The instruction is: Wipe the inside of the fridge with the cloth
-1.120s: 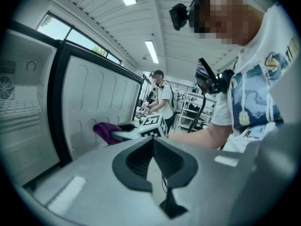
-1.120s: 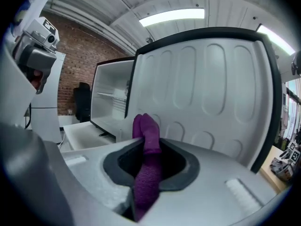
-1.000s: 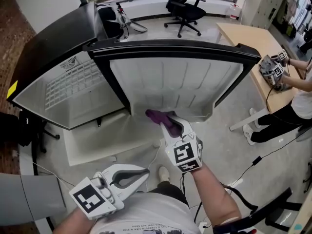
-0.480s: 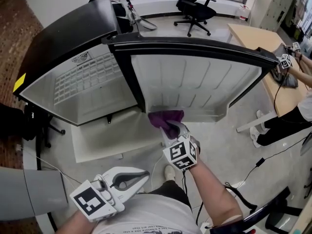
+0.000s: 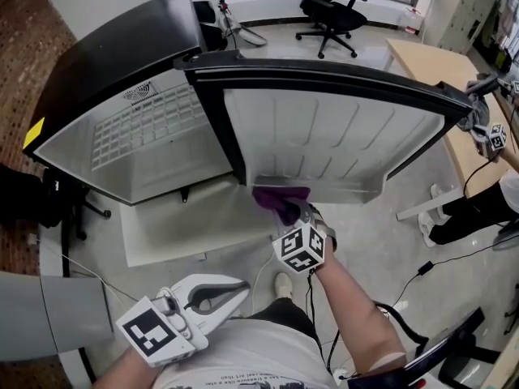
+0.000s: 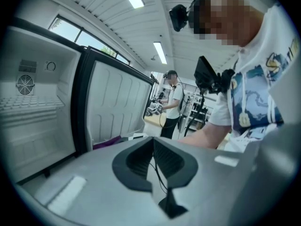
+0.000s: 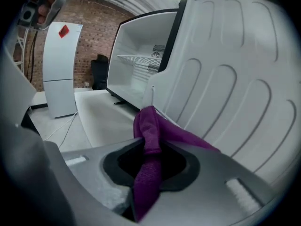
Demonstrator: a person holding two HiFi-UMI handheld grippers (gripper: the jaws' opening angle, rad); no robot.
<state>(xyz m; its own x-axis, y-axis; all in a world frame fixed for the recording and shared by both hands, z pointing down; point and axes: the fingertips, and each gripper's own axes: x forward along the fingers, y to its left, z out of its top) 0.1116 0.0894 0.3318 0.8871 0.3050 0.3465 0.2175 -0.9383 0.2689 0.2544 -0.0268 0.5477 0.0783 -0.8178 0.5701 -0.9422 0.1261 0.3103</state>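
We have the fridge (image 5: 138, 136) at left, its door (image 5: 340, 136) open to its right, the cloth (image 5: 280, 198) against the door's lower edge in our right gripper (image 5: 297, 214), our left gripper (image 5: 237, 288) well apart, nearer us.

Grey floor (image 5: 381, 241): black fridge (image 5: 113, 63) stands on it, door swung open. White flat board (image 5: 174, 225) lies just in front of the cabinet. Office chair (image 5: 328, 10) and wooden table (image 5: 426, 63) further back; black cable (image 5: 423, 267) loose at right

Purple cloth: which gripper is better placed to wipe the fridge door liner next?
Right: right gripper clamps the purple cloth at the door liner; left gripper sits shut, empty, far back.
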